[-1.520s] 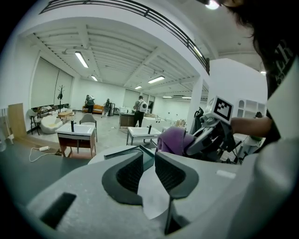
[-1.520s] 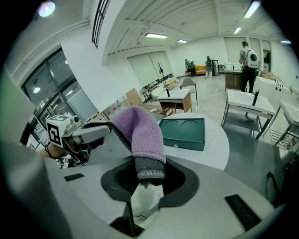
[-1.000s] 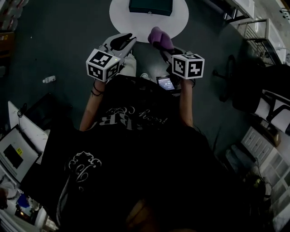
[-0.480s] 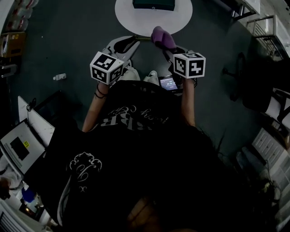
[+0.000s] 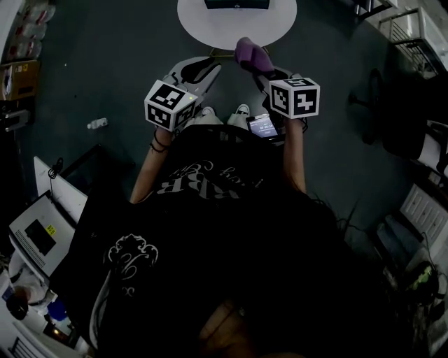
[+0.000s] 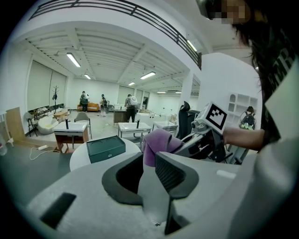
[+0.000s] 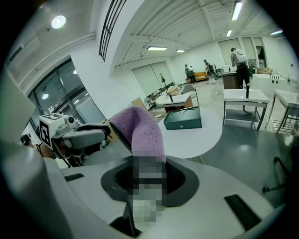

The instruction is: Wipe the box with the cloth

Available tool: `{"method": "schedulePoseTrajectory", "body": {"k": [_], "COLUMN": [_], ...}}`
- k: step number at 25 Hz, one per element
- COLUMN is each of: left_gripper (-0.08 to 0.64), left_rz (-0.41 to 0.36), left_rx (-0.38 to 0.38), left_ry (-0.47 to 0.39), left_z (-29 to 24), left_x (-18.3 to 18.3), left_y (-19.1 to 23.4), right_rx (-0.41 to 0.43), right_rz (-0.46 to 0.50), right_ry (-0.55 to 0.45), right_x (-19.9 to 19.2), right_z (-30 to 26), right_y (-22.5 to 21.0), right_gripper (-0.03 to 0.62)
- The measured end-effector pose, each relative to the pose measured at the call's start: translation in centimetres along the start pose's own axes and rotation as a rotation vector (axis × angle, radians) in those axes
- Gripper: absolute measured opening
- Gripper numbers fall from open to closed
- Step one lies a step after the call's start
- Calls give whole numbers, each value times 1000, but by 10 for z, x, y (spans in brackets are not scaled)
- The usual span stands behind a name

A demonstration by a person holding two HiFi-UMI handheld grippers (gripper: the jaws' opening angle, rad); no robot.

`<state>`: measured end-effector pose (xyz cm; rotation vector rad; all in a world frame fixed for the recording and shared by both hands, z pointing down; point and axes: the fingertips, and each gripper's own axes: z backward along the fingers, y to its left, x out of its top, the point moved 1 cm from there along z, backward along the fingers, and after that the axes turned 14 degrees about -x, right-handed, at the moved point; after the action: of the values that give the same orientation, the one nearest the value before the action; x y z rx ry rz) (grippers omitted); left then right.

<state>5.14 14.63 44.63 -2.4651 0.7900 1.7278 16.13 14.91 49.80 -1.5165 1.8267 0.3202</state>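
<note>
Since a second ago the box has slid to the head view's top edge, on the desk ahead. My right gripper clamps the cloth in its jaws, its length pointing boxward. My left gripper has its jaws apart, empty.

The person wears a black short-sleeved T-shirt that fills the middle and lower frame, printed with white ornate script across the chest and a white curling flourish at lower left. Dark bands circle the wrist at centre left, and pale shoes show at upper centre. The left tool and right tool have pale grey shells with dark ribbed inner pads. Each carries a white cube with black square markers, and a small lit screen sits below the right one.
</note>
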Motion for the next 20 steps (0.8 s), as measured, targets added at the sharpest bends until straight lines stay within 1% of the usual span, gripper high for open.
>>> {"method": "schedulePoseTrajectory", "body": {"k": [4,7,12,20], "left_gripper": [78,78,78,78], "left_rz": [-39,-55,-58,-57], "left_rx": [-32,-51,-59,-72], "left_ry": [-2,-5,-33,-58], "left_z": [2,13,39,60], "left_x": [7,8,5,1], "left_y": [-2,-4,0,7], "right_rx": [-29,-51,-83,-118], "right_rz": [-1,-8,3,6], "right_ry": [-3,-7,-9,-13], "right_x": [2,3,2,2], "right_z": [3,6,9,12], "right_y": [4,13,34,51], "right_gripper": [86,86,86,86]}}
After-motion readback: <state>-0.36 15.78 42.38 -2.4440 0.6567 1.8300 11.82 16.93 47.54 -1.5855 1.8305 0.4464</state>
